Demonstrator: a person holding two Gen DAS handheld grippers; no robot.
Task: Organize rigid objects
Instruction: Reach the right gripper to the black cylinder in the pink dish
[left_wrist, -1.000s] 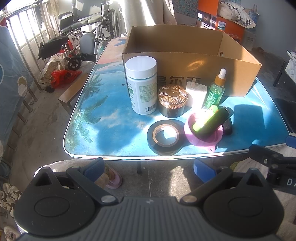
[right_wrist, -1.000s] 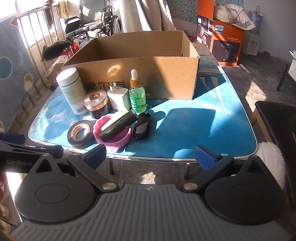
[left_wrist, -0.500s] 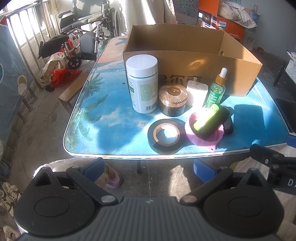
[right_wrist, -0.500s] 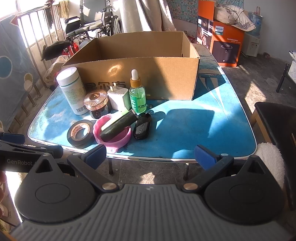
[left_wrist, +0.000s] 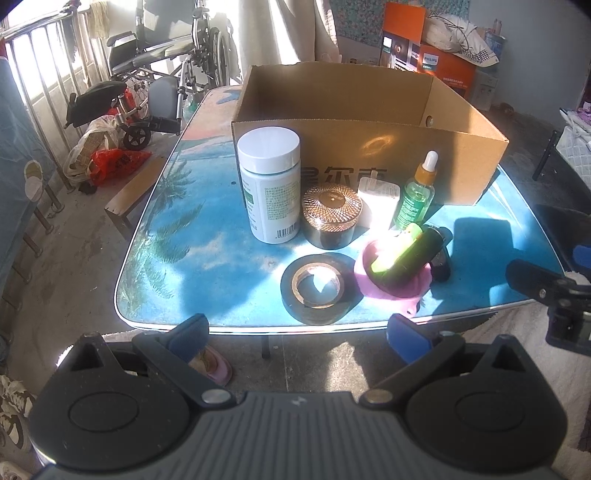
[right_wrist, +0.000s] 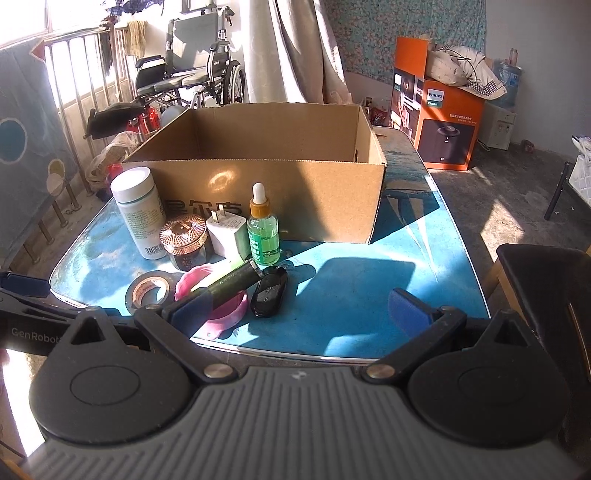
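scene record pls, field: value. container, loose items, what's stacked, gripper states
container: cardboard box, open top, nothing visible inside
surface: blue table
upright items: white bottle, copper-lid jar, white charger, green dropper bottle
flat items: black tape roll, black key fob
stacked: dark tube lying across pink bowl
left gripper: open, short of table
right gripper: open, empty

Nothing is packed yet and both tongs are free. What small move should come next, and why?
Probably bring the right tongs, open and empty, forward over the black key fob. It lies nearest them, flat and apart from the cluster, and the cardboard box behind it looks empty as far as its inside shows.
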